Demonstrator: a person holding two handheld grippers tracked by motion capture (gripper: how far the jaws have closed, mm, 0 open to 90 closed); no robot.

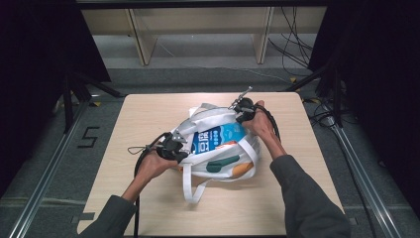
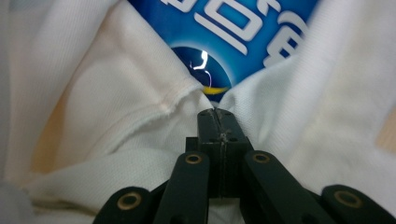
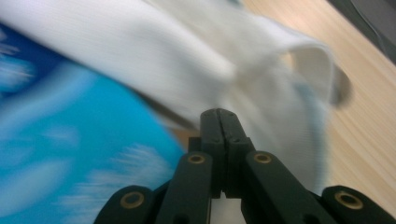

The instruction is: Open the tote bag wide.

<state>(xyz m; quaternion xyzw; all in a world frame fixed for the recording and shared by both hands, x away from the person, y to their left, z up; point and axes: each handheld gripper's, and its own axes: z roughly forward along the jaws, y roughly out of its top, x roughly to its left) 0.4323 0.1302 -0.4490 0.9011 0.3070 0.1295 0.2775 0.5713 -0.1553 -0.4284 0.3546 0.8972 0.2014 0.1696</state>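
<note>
A white tote bag (image 1: 218,117) lies in the middle of the wooden table (image 1: 148,109), its mouth held apart. Inside it is a blue packet (image 1: 216,138) with white lettering. My left gripper (image 1: 183,151) is at the bag's left rim. In the left gripper view its jaws are shut on a fold of the bag's cloth (image 2: 116,93) at the tips (image 2: 215,114), with the blue packet (image 2: 243,37) just beyond. My right gripper (image 1: 241,117) is at the bag's far right rim. Its jaws (image 3: 219,113) are pressed together against the white cloth (image 3: 187,56), beside the blurred blue packet (image 3: 70,140).
A white strap (image 1: 190,187) of the bag trails towards the table's near edge. Bare tabletop (image 3: 364,102) surrounds the bag. Beyond the far edge stand a pale wooden frame (image 1: 143,44) and floor cables (image 1: 292,34). Dark curtains flank both sides.
</note>
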